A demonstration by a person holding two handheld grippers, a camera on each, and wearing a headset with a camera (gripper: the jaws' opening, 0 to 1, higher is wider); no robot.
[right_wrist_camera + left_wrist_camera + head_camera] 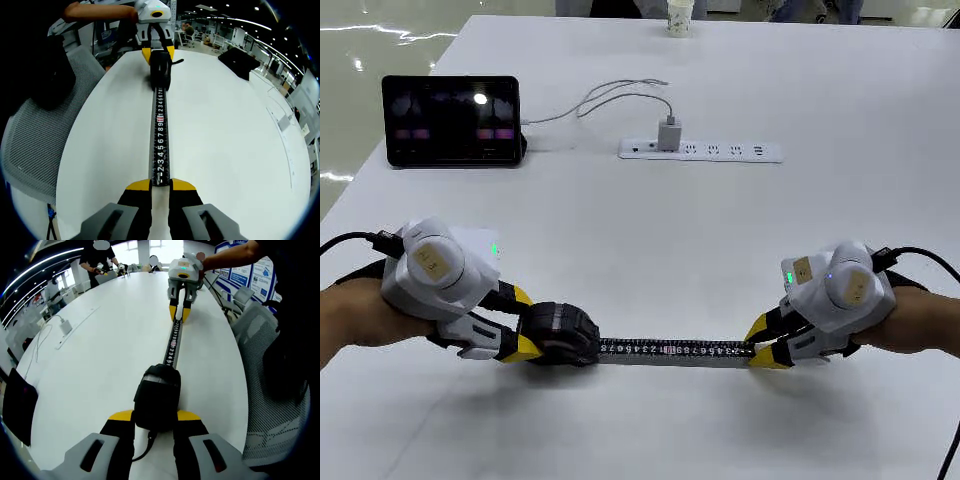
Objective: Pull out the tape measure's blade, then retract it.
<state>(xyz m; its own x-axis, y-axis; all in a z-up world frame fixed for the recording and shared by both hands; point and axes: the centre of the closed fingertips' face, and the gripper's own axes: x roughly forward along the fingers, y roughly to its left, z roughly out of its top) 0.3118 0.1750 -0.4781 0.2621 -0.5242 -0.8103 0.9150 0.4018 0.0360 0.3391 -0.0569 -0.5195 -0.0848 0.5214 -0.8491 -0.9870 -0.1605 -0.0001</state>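
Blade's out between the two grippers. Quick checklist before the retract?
1. Left gripper clamped on the tape measure case: ok, jaws close on both sides.
2. Right gripper pinching the end of the blade: ok.
3. Blade straight and lying flat on the table, no kink: ok.
4. Return path free: ok, the power strip and tablet sit well behind the blade.
5. Blade lock released: cannot tell, no switch can be made out.
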